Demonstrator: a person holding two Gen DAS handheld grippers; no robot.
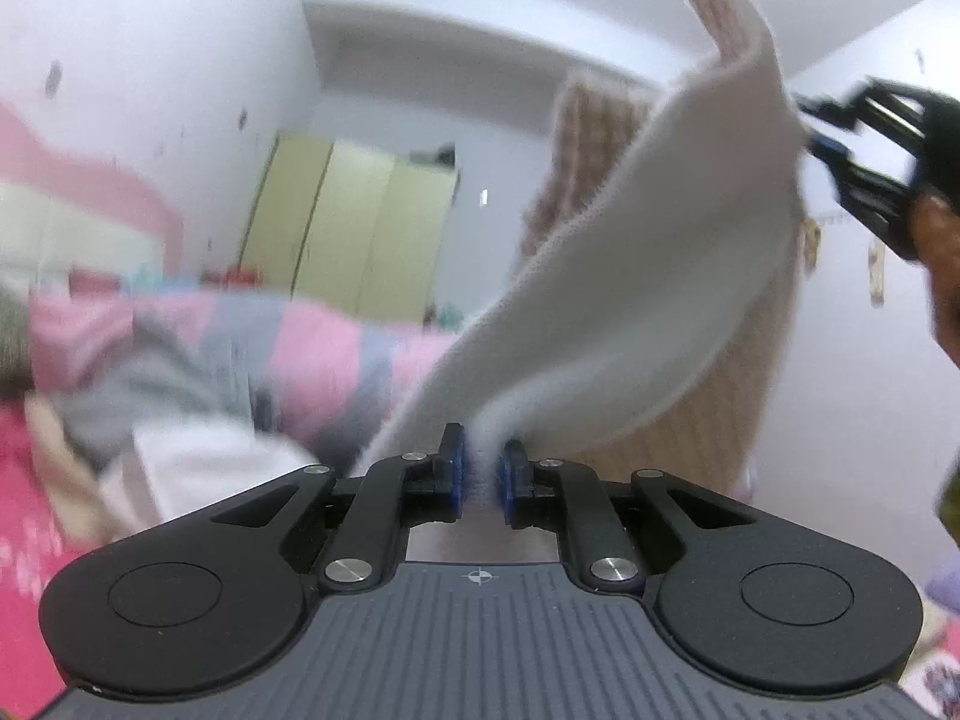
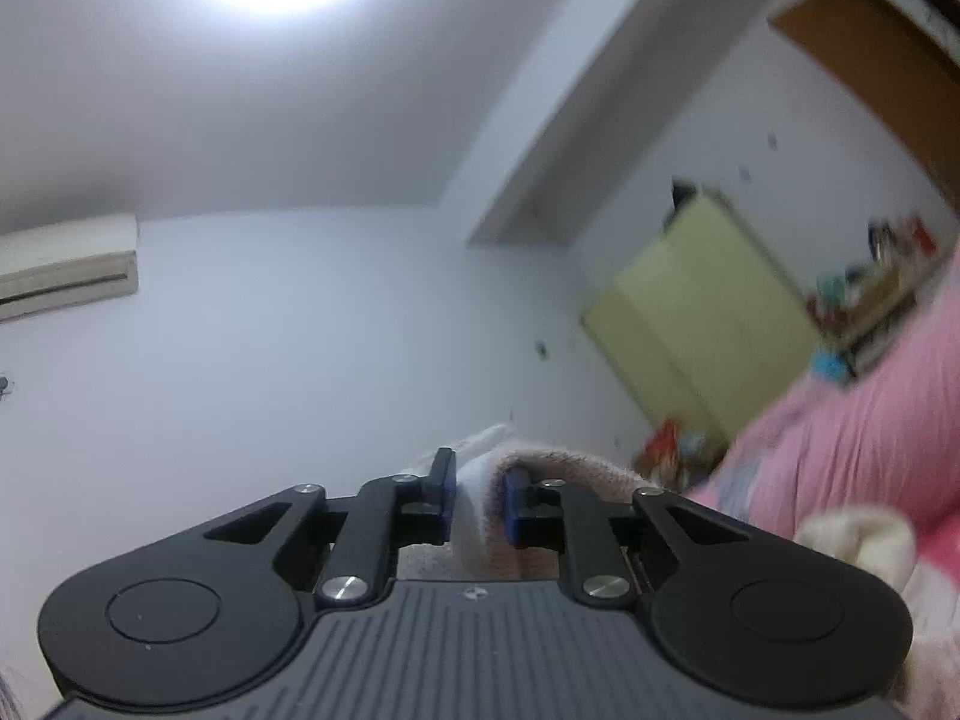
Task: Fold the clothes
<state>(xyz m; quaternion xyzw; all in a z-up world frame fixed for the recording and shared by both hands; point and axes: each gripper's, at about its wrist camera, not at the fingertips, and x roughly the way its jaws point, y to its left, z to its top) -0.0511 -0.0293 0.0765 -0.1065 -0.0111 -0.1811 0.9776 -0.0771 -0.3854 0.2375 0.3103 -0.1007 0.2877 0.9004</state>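
A white and beige fleecy garment point(image 1: 630, 276) hangs in the air, stretched between both grippers. My left gripper point(image 1: 480, 474) is shut on one edge of it, the cloth pinched between the blue pads. In the left wrist view the right gripper point(image 1: 822, 132) shows at the upper right, holding the far edge, with a hand point(image 1: 942, 252) behind it. In the right wrist view my right gripper point(image 2: 477, 501) is shut on a bunched fold of the garment point(image 2: 480, 492), white on one side, beige-pink on the other. This camera tilts up toward the ceiling.
A bed with a pink and grey striped quilt point(image 1: 252, 348) lies below left, with other clothes point(image 1: 198, 462) on it. A yellow-green wardrobe point(image 1: 354, 216) stands against the back wall. A cream item point(image 2: 858, 540) rests on pink bedding point(image 2: 852, 444). An air conditioner point(image 2: 66, 264) hangs on the wall.
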